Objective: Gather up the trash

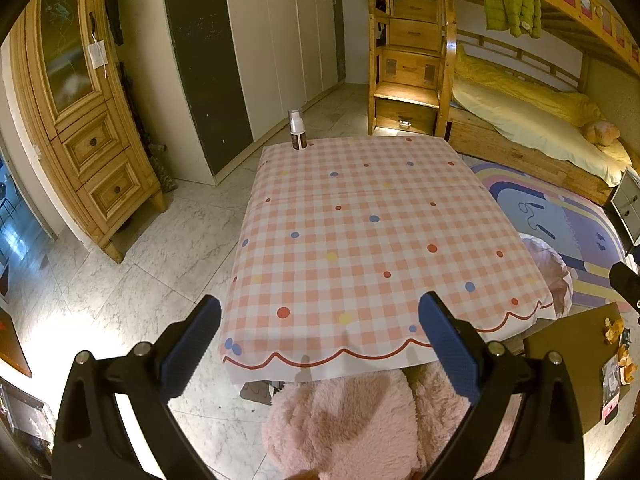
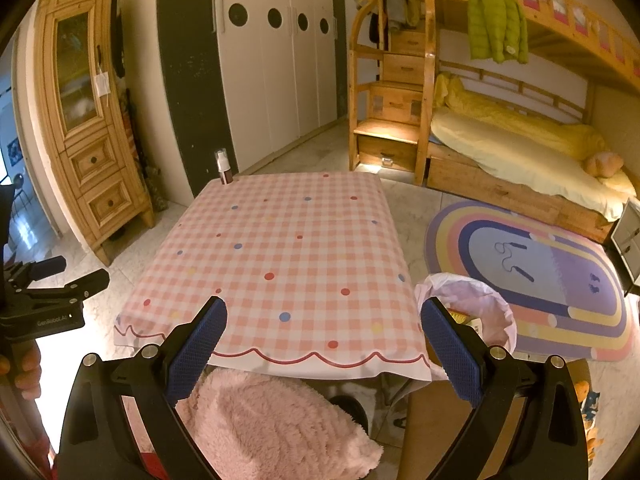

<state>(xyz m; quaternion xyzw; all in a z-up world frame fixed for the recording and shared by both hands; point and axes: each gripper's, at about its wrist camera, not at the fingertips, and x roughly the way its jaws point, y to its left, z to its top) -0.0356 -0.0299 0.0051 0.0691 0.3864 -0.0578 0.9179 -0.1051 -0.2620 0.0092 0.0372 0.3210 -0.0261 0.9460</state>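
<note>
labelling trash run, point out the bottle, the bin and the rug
bottle [image 1: 297, 130]: left wrist view, on its body
bin [image 2: 486, 292]: right wrist view, on the liner's far rim
rug [image 2: 560, 264]: right wrist view, on its purple centre

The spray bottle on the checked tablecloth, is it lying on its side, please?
No, the spray bottle stands upright at the far left corner of the checked tablecloth.

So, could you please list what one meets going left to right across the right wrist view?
Left gripper → wooden cabinet → bottle → checked table → lined bin → rainbow rug.
</note>
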